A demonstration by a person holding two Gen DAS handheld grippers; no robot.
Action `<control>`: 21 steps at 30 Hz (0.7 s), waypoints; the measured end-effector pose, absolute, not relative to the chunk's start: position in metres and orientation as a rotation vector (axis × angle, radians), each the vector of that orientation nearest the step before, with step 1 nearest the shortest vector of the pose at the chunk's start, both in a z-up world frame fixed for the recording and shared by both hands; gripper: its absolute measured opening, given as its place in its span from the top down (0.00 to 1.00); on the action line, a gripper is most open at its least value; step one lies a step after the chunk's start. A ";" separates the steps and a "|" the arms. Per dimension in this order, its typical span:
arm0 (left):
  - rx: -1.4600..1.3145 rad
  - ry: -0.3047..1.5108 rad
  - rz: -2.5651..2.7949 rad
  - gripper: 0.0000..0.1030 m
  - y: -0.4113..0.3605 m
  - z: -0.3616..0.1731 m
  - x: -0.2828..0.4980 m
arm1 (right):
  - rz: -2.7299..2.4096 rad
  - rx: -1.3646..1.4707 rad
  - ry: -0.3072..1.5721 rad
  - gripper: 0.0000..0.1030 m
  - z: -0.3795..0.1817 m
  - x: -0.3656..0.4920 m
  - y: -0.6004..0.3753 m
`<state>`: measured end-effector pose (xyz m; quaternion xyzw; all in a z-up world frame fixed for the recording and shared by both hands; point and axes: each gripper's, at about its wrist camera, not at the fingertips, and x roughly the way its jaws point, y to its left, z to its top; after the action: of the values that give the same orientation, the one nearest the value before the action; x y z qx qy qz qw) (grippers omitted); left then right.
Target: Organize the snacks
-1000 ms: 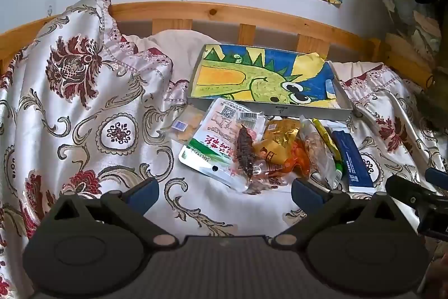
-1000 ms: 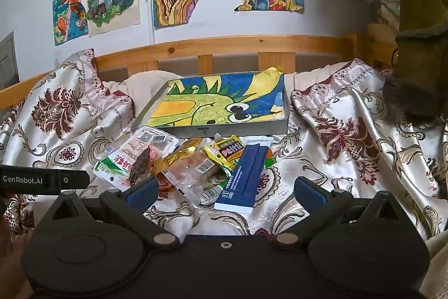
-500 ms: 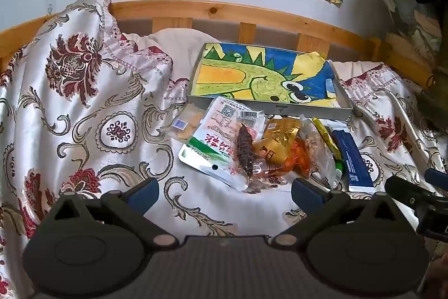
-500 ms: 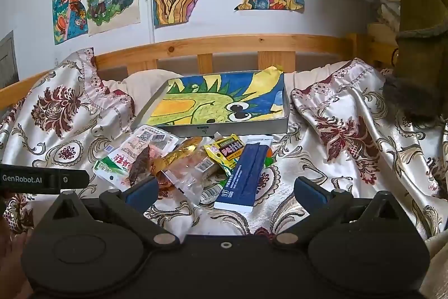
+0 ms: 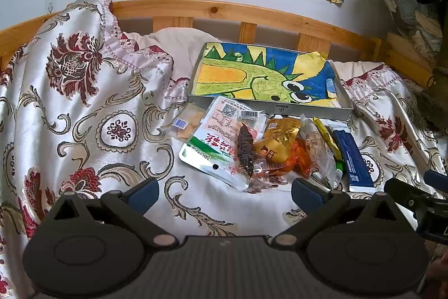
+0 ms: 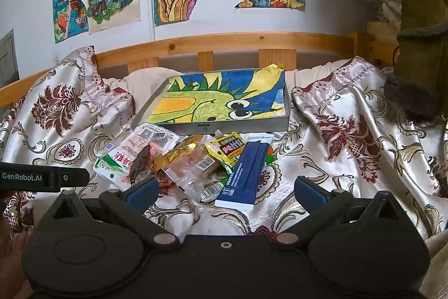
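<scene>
nothing sorted yet, as far as the frames showed. the snacks lay in one loose heap on the patterned bedspread [image 5: 117,131], just in front of the shallow grey tray [image 5: 343,91] lined with a dinosaur drawing [image 5: 252,74]. the tray held no snack that i could see; its near wall touched or nearly touched the top of the pile.

pile, from the robot's left to right in the left wrist view: a small clear packet of crackers [image 5: 186,125] at the edge; a large white-and-green pouch [image 5: 212,139] with a barcode; a dark strip of dried meat in clear wrap [image 5: 245,149] lying across it; a gold-orange packet [image 5: 280,147]; a clear wrapped snack [image 5: 316,150]; a thin yellow-green sachet [image 5: 326,136]; and a long blue box [image 5: 352,159] at the far end. packets overlapped one another; the blue box was partly apart.

left gripper [image 5: 224,191]: fingers spread wide, holding nothing, poised near the front of the heap, short of it. right gripper [image 6: 224,191]: likewise spread and empty, its left fingertip [image 6: 141,191] over the near edge of the clear wrappers, the blue box [image 6: 246,173] lying between the fingers further out. contact with anything could not be confirmed.

judgement: task at its start. all seven or so items remained to be picked and, presumably, laid in the tray. the blue box looked the easiest first grab, rigid and at the margin; the slippery film packets would probably slide on the satin cloth.
</scene>
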<state>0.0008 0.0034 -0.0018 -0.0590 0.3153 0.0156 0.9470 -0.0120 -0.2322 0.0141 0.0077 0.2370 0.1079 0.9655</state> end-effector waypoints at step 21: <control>-0.122 0.645 0.032 0.00 0.001 -0.006 0.000 | 0.218 0.014 0.488 0.01 0.014 -0.008 -0.231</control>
<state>0.0004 0.0006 -0.0056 -0.0601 0.3165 0.0155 0.9466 -0.0083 -0.2307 0.0136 0.0070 0.2409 0.1076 0.9645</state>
